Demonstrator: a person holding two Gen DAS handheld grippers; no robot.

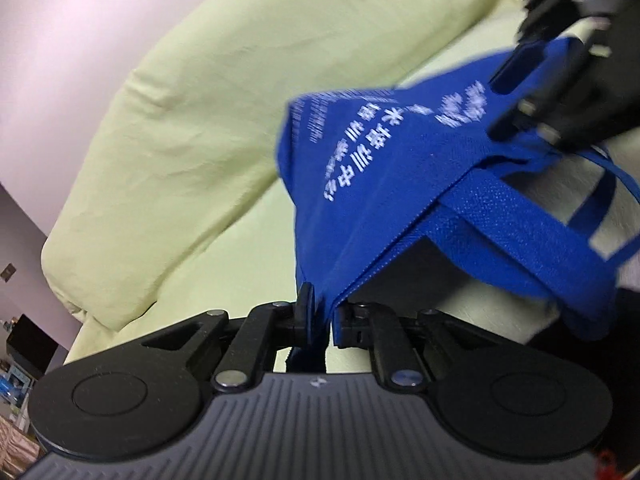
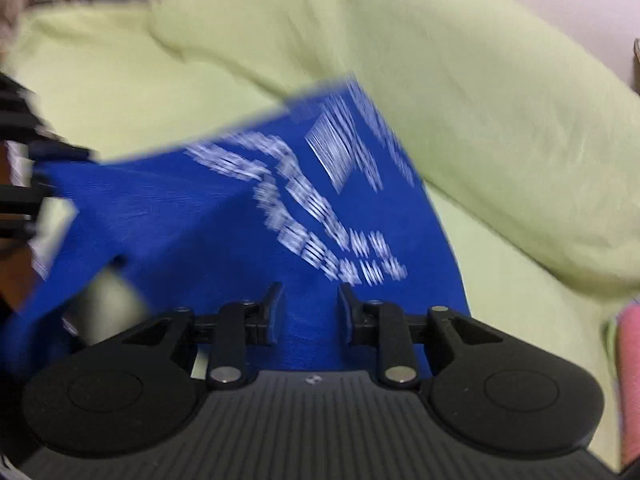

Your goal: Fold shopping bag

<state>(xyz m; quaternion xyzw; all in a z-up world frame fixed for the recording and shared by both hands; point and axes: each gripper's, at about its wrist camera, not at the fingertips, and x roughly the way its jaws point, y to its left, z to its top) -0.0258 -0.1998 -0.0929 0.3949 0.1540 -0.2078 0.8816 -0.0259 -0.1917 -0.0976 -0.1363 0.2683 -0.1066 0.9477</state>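
Left wrist view first, so we can count: one blue shopping bag (image 1: 380, 184), two grippers, two carry handles (image 1: 532, 240) on the bag, one big pale green cushion (image 1: 192, 128) and the green cover (image 1: 224, 248) under it. Our left gripper (image 1: 322, 316) has its fingers nearly together, clamped on a bunched corner of the bag right at the tips. The right gripper (image 1: 532, 92) shows up top right of those fingers, pinching the bag's far top edge.

Right wrist view is smeared with motion blur, but we can see the right gripper (image 2: 310, 312) with its fingers partway apart and blue fabric filling the gap between them; in the left wrist view they do look clamped onto the bag (image 2: 248, 220). The left gripper (image 2: 24, 184) sits at the far left edge there, holding the other corner.

As for the bag itself: bright blue woven-looking fabric with white printed characters, too blurred for us to read. It hangs stretched between the two grippers, lifted off the cover, the panel sagging ahead of the fingers. The handles droop to the right of the left fingers, one wide strap close and a thinner loop further out.

Room-wise, the cushion runs ahead of and to the left of the left fingers, with open green cover below the bag. Something pink (image 2: 628, 380) sits right of the right fingers, near the edge.
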